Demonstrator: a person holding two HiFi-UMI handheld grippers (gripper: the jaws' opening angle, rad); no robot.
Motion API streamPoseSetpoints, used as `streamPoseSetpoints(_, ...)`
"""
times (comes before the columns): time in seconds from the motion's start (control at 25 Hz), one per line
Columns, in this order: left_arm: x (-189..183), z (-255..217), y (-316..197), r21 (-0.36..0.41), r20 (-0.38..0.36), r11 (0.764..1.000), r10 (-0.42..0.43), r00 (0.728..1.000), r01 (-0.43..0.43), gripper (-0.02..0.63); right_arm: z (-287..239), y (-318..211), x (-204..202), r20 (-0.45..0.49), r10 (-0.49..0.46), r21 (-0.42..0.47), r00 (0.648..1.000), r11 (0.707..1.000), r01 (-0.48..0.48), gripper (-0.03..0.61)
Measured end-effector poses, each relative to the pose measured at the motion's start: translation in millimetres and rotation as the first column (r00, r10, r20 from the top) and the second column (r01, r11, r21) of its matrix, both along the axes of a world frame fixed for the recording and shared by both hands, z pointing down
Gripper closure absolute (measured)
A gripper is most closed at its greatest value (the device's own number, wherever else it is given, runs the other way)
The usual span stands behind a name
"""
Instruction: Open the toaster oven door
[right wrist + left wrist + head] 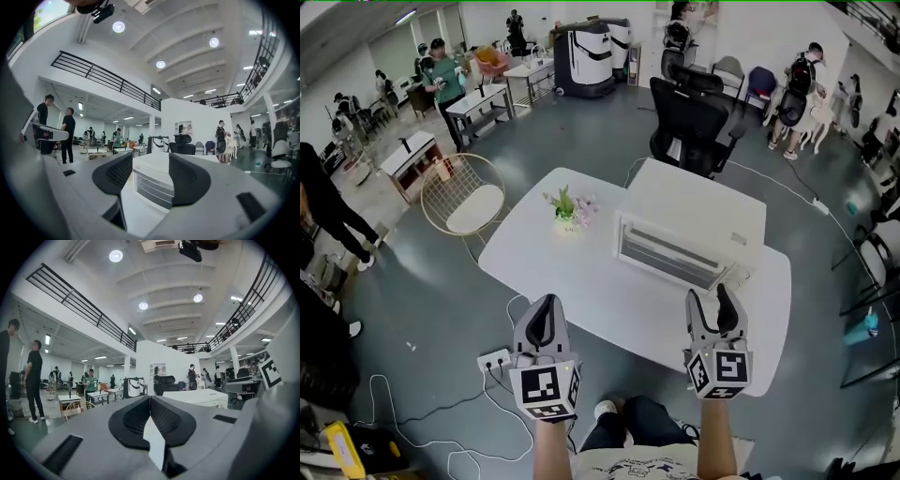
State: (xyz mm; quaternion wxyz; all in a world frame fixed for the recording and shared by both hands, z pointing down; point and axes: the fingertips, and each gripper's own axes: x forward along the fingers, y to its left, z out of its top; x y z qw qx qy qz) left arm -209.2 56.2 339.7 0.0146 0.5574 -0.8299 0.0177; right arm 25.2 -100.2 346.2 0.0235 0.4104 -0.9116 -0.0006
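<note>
Approach: my right gripper point(712, 298), fingers spread, faces the toaster oven door point(668, 251); left gripper point(546, 307) pressed together. Next I reach its edge.

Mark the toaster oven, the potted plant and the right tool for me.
toaster oven point(670, 253), head view, middle of its front door.
potted plant point(564, 203), head view, on its green leaves.
right tool point(709, 298), head view, midway between its two fingertips.
</note>
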Motion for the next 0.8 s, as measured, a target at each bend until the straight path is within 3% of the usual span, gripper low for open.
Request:
streamPoseSetpoints(0.36,-10.3,5.2,-49.7,-0.013,-0.004,0.998,0.053,0.999,-0.053,0.607,4.4,-39.9,-2.2,-0.007,0.055,-0.008,0.998,0.998,-0.055,0.337)
streamPoseSetpoints(0.8,-22.5,1.0,-146.1,-0.014,0.017,0.996,0.086,0.996,-0.086,0.607,2.6,-123.6,-11.5,0.013,0.076,-0.001,0.997,0.997,-0.076,0.337)
